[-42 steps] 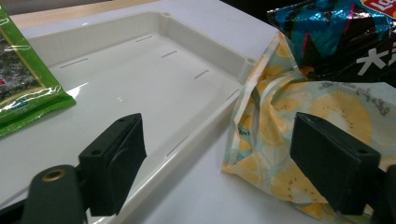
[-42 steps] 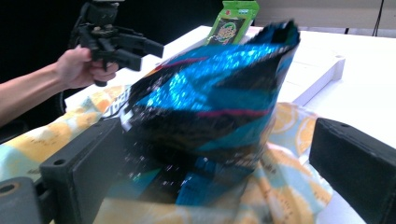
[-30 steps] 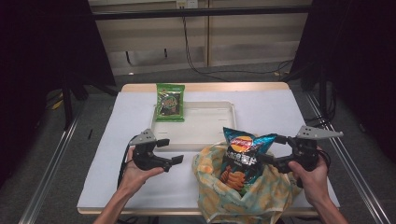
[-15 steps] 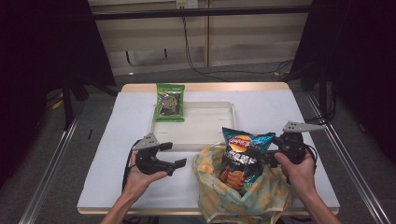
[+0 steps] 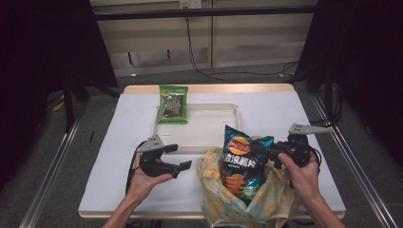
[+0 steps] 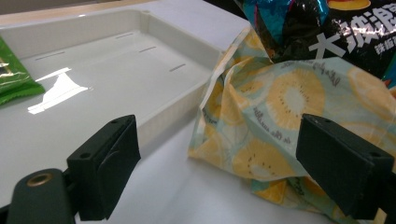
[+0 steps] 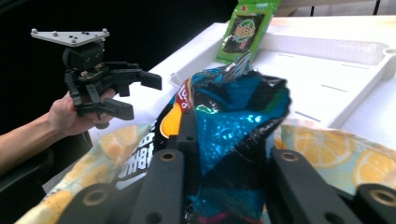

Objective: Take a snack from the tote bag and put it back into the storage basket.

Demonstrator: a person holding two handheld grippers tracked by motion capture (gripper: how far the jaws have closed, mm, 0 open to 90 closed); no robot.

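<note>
Right tool (image 5: 266, 153) has just been closing its two black jaws, and in the right gripper view they are clamped on the crumpled upper edge of the blue and black crinkled foil chip bag (image 7: 233, 116). This chip bag stands upright, with its lower part inside the soft cloth bag printed with yellow lemon slices (image 5: 247, 199), which sits at the near edge of the white bench (image 5: 119, 142). The person's right hand (image 5: 302, 171) holds this tool from the right side of the cloth bag.

Left tool (image 5: 183, 156) has its jaws wide apart and nothing is between them. It is held in the left hand (image 5: 142, 178) just to the left of the cloth bag, and it points toward the bag without touching it.

Behind both bags lies a shallow white plastic tray (image 5: 209, 142). A green flat snack packet (image 5: 172, 103) leans over the far left corner of this tray, well apart from both tools.
</note>
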